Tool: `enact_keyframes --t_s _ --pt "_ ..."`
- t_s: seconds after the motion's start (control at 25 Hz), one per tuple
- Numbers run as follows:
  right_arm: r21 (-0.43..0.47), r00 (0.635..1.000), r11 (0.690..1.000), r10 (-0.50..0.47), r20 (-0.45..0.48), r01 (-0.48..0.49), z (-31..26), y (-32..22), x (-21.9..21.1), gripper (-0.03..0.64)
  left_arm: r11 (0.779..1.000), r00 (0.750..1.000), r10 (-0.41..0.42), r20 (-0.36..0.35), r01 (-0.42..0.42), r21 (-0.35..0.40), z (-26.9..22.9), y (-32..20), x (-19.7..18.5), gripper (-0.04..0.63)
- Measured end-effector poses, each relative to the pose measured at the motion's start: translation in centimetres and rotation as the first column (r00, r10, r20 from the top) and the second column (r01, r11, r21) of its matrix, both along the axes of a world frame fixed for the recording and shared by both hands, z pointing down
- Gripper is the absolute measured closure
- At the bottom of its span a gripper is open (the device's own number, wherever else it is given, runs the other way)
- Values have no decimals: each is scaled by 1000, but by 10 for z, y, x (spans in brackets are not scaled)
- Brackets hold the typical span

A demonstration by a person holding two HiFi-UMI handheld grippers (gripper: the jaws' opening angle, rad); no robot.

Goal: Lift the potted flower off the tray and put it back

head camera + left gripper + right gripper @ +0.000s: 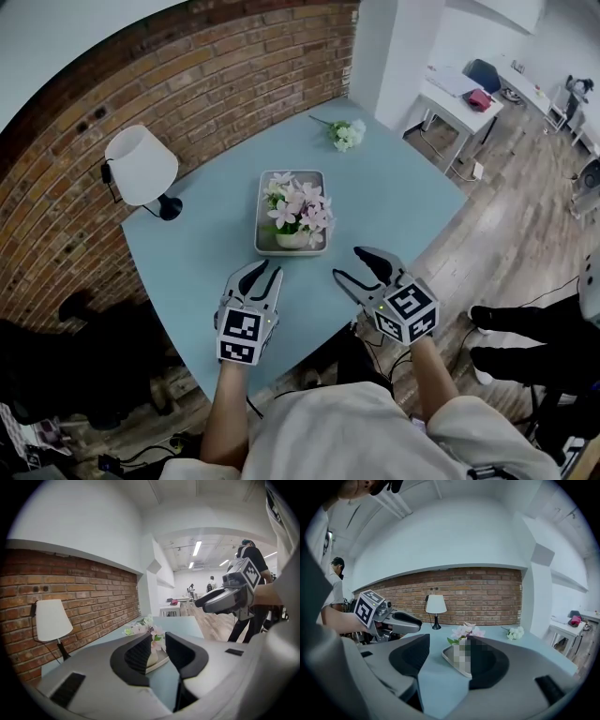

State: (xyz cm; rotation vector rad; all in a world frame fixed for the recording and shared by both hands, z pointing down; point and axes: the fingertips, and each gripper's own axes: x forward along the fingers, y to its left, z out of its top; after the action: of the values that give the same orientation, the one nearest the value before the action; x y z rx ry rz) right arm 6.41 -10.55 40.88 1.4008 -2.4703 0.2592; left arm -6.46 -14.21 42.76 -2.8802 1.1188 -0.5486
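Head view: left gripper (263, 272) slightly open, right gripper (351, 264) wider, both empty

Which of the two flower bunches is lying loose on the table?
The white sprig near the far corner, flat on the tabletop; the pink potted flower stands upright in the tray.

Left tool (263, 272), jaws slightly apart; right tool (349, 263), wider

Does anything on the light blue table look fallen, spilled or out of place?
Only one thing: a small loose bunch of white flowers lies on its side near the far corner of the light blue table, with no pot. The pink potted flower stands upright inside the grey rectangular tray.
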Motion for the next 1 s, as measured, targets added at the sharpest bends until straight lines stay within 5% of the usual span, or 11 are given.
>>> enact_keyframes --t_s 0.52,1.0 --pt "-119 989 984 -140 -37 135 65 -71 16 282 991 998 -54 26 56 -118 64 -55 16 425" --pt "-248 934 925 -328 -144 287 143 -126 1 248 974 995 -53 85 70 -217 123 -99 23 402"
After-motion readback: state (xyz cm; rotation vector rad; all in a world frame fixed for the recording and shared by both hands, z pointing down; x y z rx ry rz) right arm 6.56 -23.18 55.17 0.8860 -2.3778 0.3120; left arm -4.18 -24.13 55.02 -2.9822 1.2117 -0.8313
